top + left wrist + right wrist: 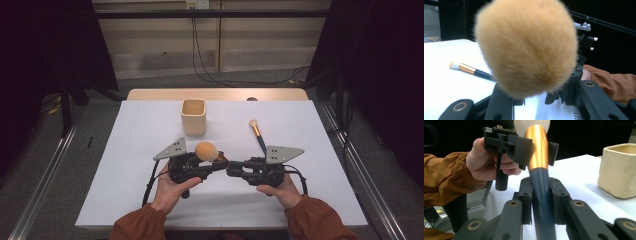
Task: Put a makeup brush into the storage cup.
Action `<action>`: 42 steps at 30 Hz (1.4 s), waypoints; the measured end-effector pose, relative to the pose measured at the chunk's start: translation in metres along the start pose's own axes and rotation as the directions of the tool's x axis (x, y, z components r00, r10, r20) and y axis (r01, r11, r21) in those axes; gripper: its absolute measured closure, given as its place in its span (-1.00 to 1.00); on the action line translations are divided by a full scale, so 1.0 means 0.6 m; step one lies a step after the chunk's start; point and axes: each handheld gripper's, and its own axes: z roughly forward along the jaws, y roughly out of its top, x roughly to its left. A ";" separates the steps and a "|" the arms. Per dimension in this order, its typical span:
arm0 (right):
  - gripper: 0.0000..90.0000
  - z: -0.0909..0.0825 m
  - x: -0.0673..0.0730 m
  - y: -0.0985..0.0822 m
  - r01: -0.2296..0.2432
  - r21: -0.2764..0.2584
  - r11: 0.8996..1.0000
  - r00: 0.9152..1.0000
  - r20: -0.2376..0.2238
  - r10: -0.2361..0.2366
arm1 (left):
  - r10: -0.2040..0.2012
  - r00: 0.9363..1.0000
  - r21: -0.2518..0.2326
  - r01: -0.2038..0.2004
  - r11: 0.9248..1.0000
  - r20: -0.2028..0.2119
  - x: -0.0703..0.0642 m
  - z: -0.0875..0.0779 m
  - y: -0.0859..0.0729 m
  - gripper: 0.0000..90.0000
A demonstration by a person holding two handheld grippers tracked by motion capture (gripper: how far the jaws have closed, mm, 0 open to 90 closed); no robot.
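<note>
Gold-ferruled, the big brush (537, 152) hangs above the worktop (125, 150), clenched at the ferrule by the left tongs (534, 147) and at the dark handle by the right tongs (541, 202); uneven pulling could twist it loose.

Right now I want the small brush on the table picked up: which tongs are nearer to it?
Right. The right tongs sit just below the small brush; the left tongs lie farther to its left.
</note>
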 end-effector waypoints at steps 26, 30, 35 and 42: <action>0.12 0.004 -0.001 0.001 -0.025 0.027 0.999 0.999 0.034 0.024 | 0.021 0.999 0.041 -0.020 0.999 -0.031 -0.008 -0.001 0.011 0.47; -0.09 0.004 -0.002 0.001 -0.033 0.040 0.999 0.998 0.046 0.031 | 0.017 0.999 0.044 -0.015 0.999 -0.046 -0.005 -0.006 0.013 0.47; -0.25 0.001 -0.003 0.002 -0.041 0.041 0.998 0.998 0.057 0.039 | 0.006 0.998 0.048 -0.003 0.999 -0.064 0.001 -0.014 0.015 0.48; -0.63 0.001 -0.007 0.002 -0.079 0.083 0.993 0.993 0.089 0.072 | 0.002 0.996 0.068 0.004 0.998 -0.090 0.008 -0.022 0.018 0.48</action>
